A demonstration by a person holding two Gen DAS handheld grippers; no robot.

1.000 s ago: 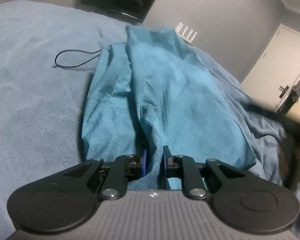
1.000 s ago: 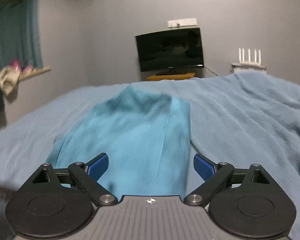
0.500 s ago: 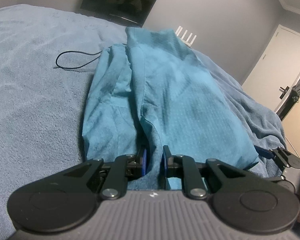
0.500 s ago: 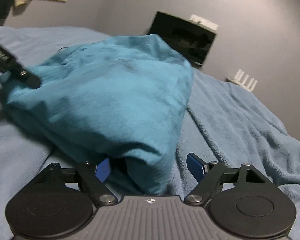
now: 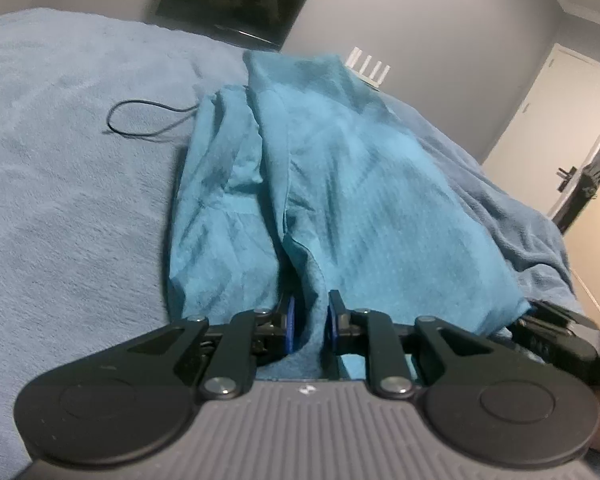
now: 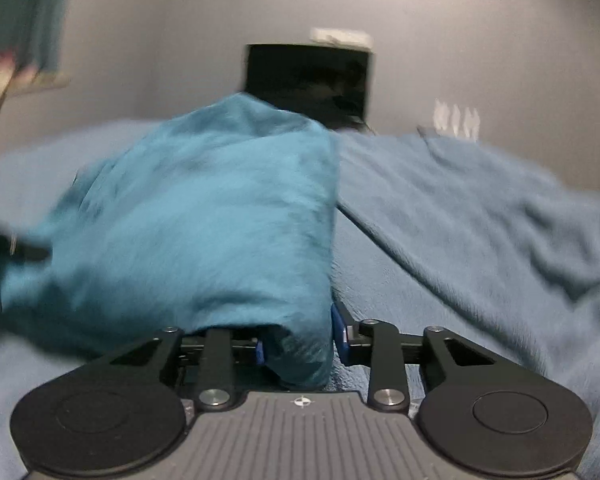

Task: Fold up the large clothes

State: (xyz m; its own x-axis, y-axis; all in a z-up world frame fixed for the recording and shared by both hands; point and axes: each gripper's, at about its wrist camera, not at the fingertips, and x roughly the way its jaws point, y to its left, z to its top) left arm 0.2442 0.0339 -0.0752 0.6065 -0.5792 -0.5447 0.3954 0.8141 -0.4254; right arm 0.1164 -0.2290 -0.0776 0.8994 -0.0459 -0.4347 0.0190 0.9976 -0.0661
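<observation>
A large teal garment (image 5: 340,184) lies lengthwise on the blue blanket-covered bed (image 5: 60,200). My left gripper (image 5: 310,322) is shut on the garment's near hem, cloth pinched between its blue pads. My right gripper (image 6: 300,340) is shut on the garment's near right corner (image 6: 300,348); the view is blurred. The garment (image 6: 200,220) bulges up in front of it. The right gripper also shows at the lower right in the left wrist view (image 5: 556,332), at the garment's corner.
A thin black cord (image 5: 140,120) lies on the blanket left of the garment. A dark TV (image 5: 236,0) and a white router (image 5: 370,66) stand at the far wall. A white door (image 5: 552,112) is at the right. The blanket is rumpled on the right (image 6: 480,220).
My right gripper came down to the garment's near right corner and closed on it from wide open. My left gripper stayed shut on the hem, barely moving.
</observation>
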